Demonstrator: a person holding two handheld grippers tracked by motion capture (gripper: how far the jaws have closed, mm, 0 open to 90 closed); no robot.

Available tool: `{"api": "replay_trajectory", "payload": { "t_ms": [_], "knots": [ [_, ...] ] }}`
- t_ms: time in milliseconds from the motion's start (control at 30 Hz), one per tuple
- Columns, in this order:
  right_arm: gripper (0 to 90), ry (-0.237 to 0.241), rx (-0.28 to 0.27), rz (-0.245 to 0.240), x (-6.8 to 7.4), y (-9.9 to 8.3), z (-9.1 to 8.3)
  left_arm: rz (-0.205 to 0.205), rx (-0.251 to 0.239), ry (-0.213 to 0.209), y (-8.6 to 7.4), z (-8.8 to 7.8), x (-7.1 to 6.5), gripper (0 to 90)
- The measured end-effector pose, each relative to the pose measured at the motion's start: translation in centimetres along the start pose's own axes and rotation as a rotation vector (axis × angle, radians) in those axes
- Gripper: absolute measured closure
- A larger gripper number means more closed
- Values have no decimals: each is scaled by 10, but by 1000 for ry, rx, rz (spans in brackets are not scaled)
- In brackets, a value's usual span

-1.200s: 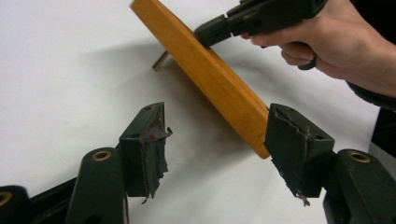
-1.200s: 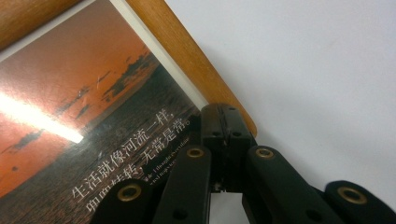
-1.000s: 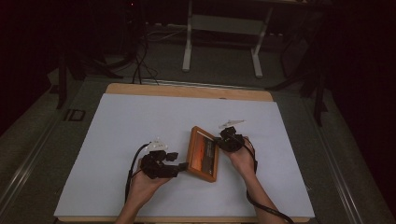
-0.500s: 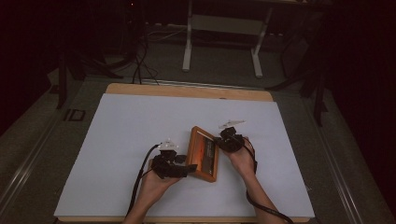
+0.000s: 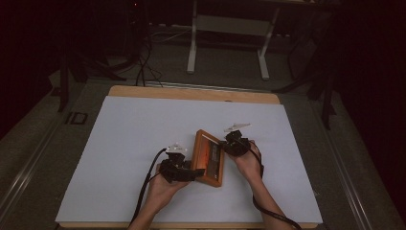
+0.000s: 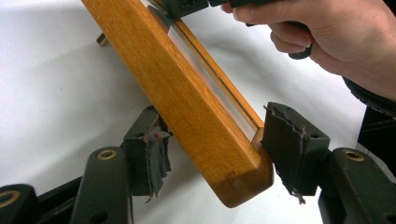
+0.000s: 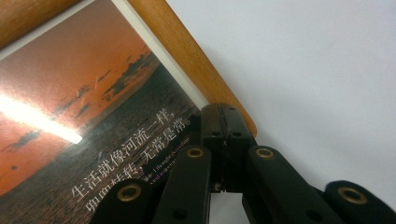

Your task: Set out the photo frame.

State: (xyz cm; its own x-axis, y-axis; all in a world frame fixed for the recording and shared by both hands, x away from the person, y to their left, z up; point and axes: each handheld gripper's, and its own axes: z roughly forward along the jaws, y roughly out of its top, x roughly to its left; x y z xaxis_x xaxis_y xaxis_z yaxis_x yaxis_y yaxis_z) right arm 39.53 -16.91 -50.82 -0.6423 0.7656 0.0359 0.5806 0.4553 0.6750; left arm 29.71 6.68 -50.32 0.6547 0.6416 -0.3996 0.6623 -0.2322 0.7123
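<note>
A wooden picture frame (image 5: 208,158) holding a sunset photo (image 7: 93,116) with white lettering sits tilted on the white table. My right gripper (image 5: 222,146) is shut on its far right edge, and in the right gripper view (image 7: 226,123) the jaws pinch the wooden rim (image 7: 187,51). My left gripper (image 5: 196,173) is at the frame's near left side. In the left gripper view (image 6: 210,144) the frame's corner (image 6: 233,172) lies between the jaws. They have just been closing, and both pads touch the wood.
The white table sheet (image 5: 134,143) has a wooden border at the far edge (image 5: 191,93). A metal stand (image 5: 230,28) and cables (image 5: 143,62) are on the dark floor beyond. Both forearms enter from the bottom edge.
My left gripper has moved right to the frame, and its jaws now sit around the frame's near corner. The right gripper and frame have stayed put.
</note>
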Motion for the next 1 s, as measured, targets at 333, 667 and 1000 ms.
{"api": "replay_trajectory", "payload": {
  "t_ms": [333,667,1000],
  "knots": [
    [898,-11,12,-15,-3,-1,-6,-42,-8,-38,1,0,1,493],
    [891,-31,-17,-13,-15,-18,-36,29,-55,-13,3,6,-19,582],
    [853,-46,-74,-27,-17,-41,-78,112,-60,-6,9,12,-40,657]
  ]
}}
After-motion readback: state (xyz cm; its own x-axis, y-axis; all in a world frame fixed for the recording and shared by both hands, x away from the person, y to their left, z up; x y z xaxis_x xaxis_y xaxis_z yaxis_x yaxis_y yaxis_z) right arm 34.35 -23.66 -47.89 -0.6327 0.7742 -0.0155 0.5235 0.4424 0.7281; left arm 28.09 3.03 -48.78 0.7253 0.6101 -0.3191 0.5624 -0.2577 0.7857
